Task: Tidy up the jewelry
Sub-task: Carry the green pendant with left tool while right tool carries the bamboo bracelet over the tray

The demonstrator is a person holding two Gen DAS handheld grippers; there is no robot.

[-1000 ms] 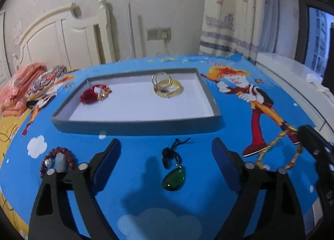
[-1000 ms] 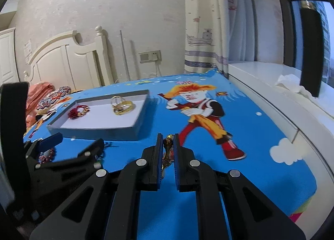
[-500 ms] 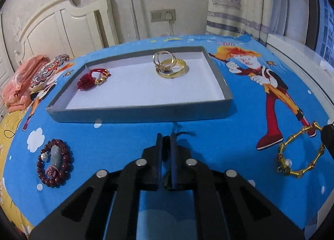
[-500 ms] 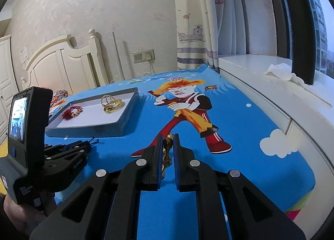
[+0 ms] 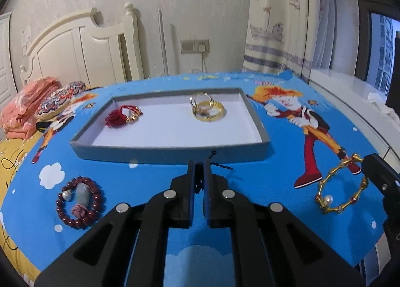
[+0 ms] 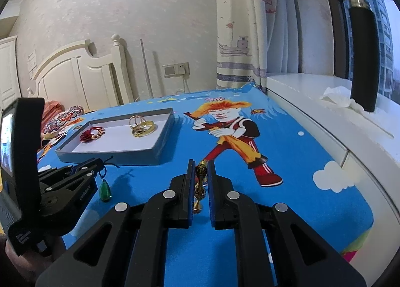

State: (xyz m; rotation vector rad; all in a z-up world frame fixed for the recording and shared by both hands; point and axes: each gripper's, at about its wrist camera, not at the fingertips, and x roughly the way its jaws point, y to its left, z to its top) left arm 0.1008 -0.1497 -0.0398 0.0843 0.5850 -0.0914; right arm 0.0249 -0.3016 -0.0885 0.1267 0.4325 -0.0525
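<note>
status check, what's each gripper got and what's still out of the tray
Left gripper shut on green pendant, cord pinched. Right gripper shut on gold bracelet. Red bead bracelet outside tray. Path to tray open.

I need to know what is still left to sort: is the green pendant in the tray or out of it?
Out. The green pendant dangles by its cord from the shut left gripper, in front of the tray.

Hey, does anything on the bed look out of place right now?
One thing: a red bead bracelet lies loose on the blue sheet, outside the gray tray. Nothing looks spilled or damaged.
</note>
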